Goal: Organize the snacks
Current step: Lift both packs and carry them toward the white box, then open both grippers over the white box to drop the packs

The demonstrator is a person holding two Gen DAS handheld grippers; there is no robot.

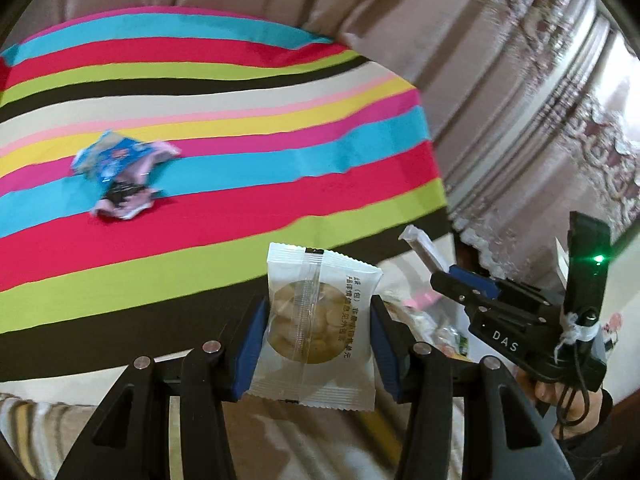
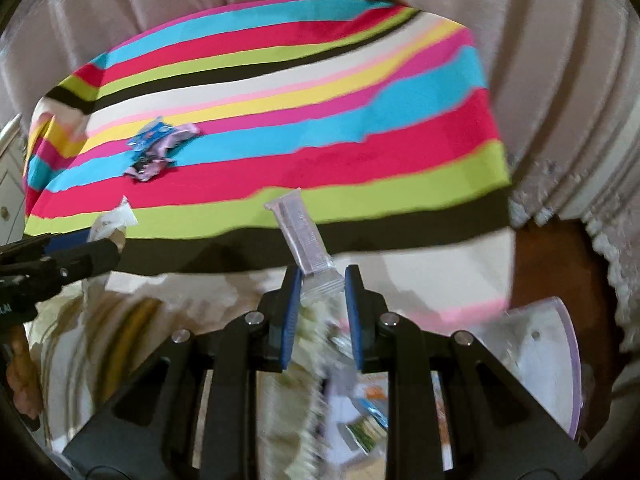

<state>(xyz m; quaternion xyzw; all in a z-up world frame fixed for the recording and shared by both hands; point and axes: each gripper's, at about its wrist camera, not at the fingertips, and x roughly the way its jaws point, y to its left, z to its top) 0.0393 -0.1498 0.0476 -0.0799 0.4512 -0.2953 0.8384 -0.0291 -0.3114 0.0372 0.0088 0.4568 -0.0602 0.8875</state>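
Left wrist view, nearest: the left hand-held gripper (image 1: 316,328) is part-closed on a white cookie packet (image 1: 316,332), its blue pads (image 1: 252,344) pressing both side edges. The packet stands upright between the jaws; a clear window shows a round, pale-brown biscuit, with dark print down the right-hand side and crimped seals top and bottom.

At 3 o'clock in the same view, the right hand-held gripper (image 1: 444,270) appears side-on, a person's hand (image 1: 568,404) on its grip. In its own view this gripper (image 2: 323,280) is nearly shut on the lower end of a slim clear stick packet (image 2: 302,236), which leans toward 11 o'clock beyond the fingertips. Its contents cannot be made out.

Below the right gripper, at 5 o'clock, lies a blurred heap of loose snack packets (image 2: 368,420) beside a clear plastic lid or tray (image 2: 556,356).

Farther off, the striped cloth (image 1: 240,184) covers the surface. On it, at 10 o'clock in both views, rests a small cluster of blue and pink wrappers (image 1: 120,176), well apart from both held packets. Pale curtains (image 1: 520,80) close the background.

Step in hand, as judged: both packets are lifted from the heap and in transit toward the cloth. The next move calls for placing each on the cloth, probably sorted by kind, with jaws released only once the packet lies flat. The thin stick packet, held by one end, may swing or slip.
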